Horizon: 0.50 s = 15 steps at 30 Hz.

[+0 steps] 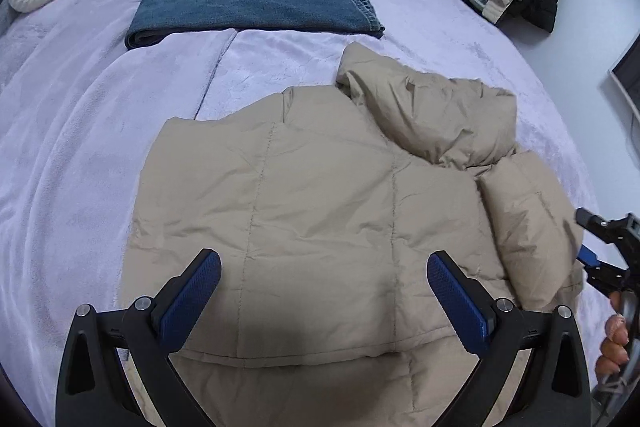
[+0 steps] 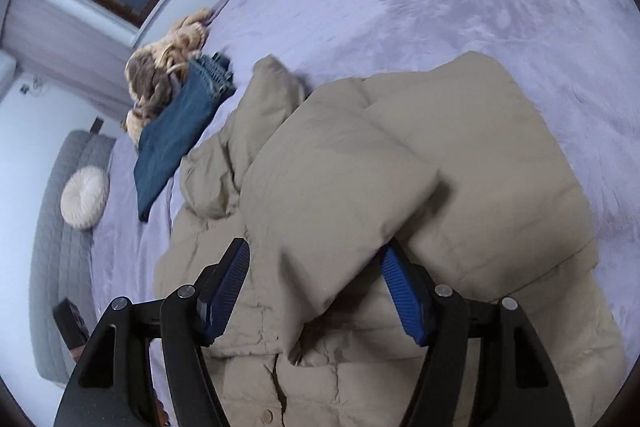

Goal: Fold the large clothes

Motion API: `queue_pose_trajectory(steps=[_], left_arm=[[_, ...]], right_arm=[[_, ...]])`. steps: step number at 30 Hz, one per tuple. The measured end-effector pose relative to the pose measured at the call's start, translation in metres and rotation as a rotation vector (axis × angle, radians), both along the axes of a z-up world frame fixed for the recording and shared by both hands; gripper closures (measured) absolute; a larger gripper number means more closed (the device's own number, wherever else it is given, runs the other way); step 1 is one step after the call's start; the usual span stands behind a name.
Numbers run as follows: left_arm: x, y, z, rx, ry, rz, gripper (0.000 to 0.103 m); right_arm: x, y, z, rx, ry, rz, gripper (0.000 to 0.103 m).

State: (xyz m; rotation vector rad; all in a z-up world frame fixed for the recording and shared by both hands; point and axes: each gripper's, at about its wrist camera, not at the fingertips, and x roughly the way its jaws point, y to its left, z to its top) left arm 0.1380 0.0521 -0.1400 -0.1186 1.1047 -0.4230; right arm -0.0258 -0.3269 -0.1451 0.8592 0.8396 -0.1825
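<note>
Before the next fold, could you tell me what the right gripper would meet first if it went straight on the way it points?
Most likely the folded sleeve of the beige puffer jacket: it bulges between the open right gripper fingers, close ahead, though exact depth is unclear.

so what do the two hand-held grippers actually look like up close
Both match. The left hand-held gripper has two black angular plastic arms joined by round silver pivot bolts, each ending in a flat blue finger pad with a fine ribbed texture. The right hand-held gripper has the same build. No cables or markings show on either. No sleeve is visible.
</note>
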Motion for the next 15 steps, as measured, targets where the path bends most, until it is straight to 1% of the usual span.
queue_pose_trajectory(steps=[1,2,4,6,8,10,12,14,15], left_arm=[[0.001,0.005,0.001,-0.05,0.009,0.002,0.0],[0.002,0.011,0.002,-0.099,0.023,0.004,0.0],[0.005,0.023,0.002,-0.179,0.05,0.006,0.0],[0.006,0.032,0.002,-0.234,0.07,0.009,0.0],[0.008,0.04,0.002,-0.3,0.101,0.015,0.0],[0.011,0.049,0.0,-0.368,0.133,0.02,0.0],[0.014,0.054,-0.001,-0.425,0.158,0.023,0.0],[0.016,0.053,-0.002,-0.468,0.181,0.014,0.0],[0.017,0.052,-0.004,-0.49,0.194,0.002,0.0]], right_arm=[[0.004,-0.002,0.001,0.011,-0.004,-0.009,0.079],[0.01,0.0,0.004,0.0,-0.009,0.0,0.091],[0.023,0.018,0.021,-0.096,-0.039,0.05,0.093],[0.038,0.048,0.037,-0.194,-0.065,0.153,0.093],[0.049,0.086,0.046,-0.265,-0.077,0.276,0.093],[0.056,0.121,0.046,-0.313,-0.072,0.375,0.093],[0.059,0.155,0.039,-0.353,-0.054,0.467,0.092],[0.062,0.181,0.025,-0.36,-0.013,0.536,0.089],[0.064,0.189,0.016,-0.345,0.015,0.564,0.083]])
